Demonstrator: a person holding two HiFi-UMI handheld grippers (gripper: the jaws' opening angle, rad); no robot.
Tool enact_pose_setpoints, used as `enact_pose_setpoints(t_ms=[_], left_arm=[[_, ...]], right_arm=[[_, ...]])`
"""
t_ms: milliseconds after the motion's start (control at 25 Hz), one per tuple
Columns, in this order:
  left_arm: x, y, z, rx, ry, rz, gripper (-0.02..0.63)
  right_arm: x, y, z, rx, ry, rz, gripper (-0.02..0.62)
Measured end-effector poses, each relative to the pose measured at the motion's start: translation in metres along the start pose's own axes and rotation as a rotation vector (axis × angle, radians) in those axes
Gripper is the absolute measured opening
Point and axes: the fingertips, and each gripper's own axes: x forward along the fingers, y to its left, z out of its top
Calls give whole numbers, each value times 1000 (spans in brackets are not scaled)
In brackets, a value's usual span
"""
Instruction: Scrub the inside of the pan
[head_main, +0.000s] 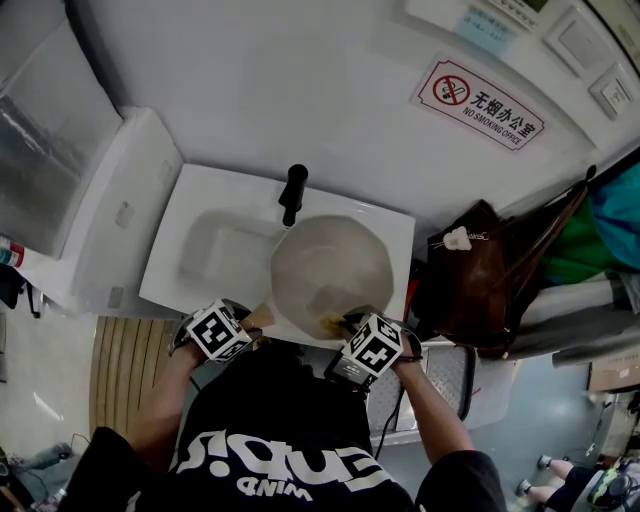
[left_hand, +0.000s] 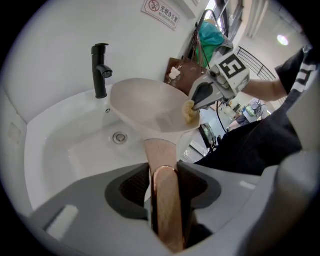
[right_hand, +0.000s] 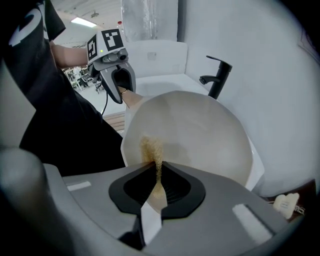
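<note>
A cream-white pan (head_main: 330, 268) hangs tilted over the white sink (head_main: 205, 200), just in front of the black faucet (head_main: 292, 194). My left gripper (head_main: 245, 325) is shut on the pan's copper-brown handle (left_hand: 165, 200), which runs straight between its jaws. My right gripper (head_main: 345, 322) is shut on a yellowish scrubber (right_hand: 151, 150) that presses on the pan's inner wall by the near rim. In the left gripper view the scrubber (left_hand: 189, 112) sits at the pan's right edge under the right gripper (left_hand: 197, 102). The right gripper view shows the left gripper (right_hand: 120, 85) at the handle (right_hand: 131, 99).
The sink basin has a drain (left_hand: 119, 137) below the pan. A brown bag (head_main: 480, 280) stands right of the sink, with a no-smoking sign (head_main: 478, 103) on the wall above it. A white cabinet (head_main: 110, 220) flanks the sink's left, and a slatted wooden mat (head_main: 125, 365) lies on the floor.
</note>
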Motion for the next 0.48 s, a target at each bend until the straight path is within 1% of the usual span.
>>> enact_pose_setpoints(t_ms=[480], left_arm=[[1,-1,-1,-3,0,-1,169]], right_arm=[[25,19,42,-22,-52,76,38]])
